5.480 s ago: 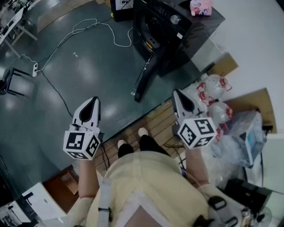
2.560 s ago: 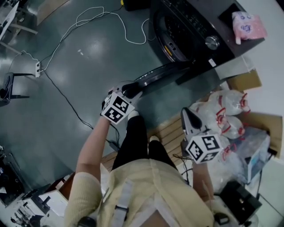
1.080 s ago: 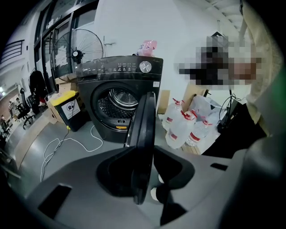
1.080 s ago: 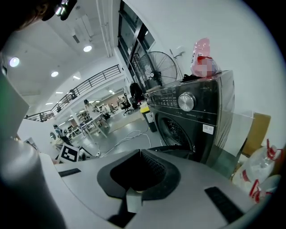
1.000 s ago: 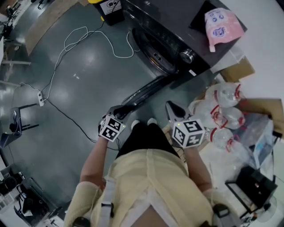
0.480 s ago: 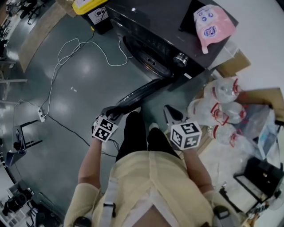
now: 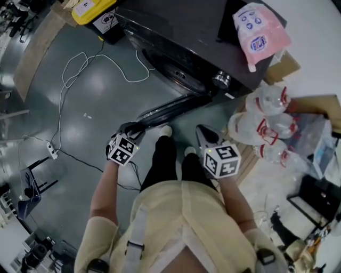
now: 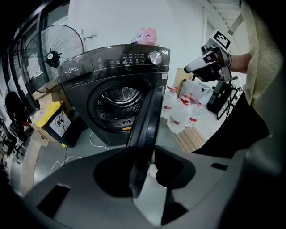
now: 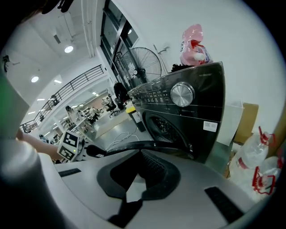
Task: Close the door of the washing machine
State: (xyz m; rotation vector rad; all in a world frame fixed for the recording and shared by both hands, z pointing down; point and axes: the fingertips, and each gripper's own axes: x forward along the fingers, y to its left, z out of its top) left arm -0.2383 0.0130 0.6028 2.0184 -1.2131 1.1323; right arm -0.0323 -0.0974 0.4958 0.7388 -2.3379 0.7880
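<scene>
The black washing machine (image 7: 176,32) stands at the top of the head view, its drum open. Its round door (image 7: 170,109) sticks out toward me, partly swung in. My left gripper (image 7: 133,129) is at the door's free edge. In the left gripper view the door rim (image 8: 145,120) runs between the jaws, whose tips lie against it while they are opening. My right gripper (image 7: 201,132) hangs shut and empty to the right of the door, above the person's feet. The right gripper view shows the door (image 9: 134,146) edge-on just beyond the jaws, with the machine front (image 9: 187,116) behind.
A pink bag (image 7: 258,32) lies on top of the machine. Water bottle packs (image 7: 264,125) sit on a wooden pallet (image 7: 248,160) at the right. A white cable (image 7: 90,58) loops over the floor, near a yellow box (image 7: 88,8) and a power strip (image 7: 52,151).
The person has stepped closer to the machine. My left gripper has moved along with the door's edge, and the door has swung further toward the machine. The right gripper followed slightly.
</scene>
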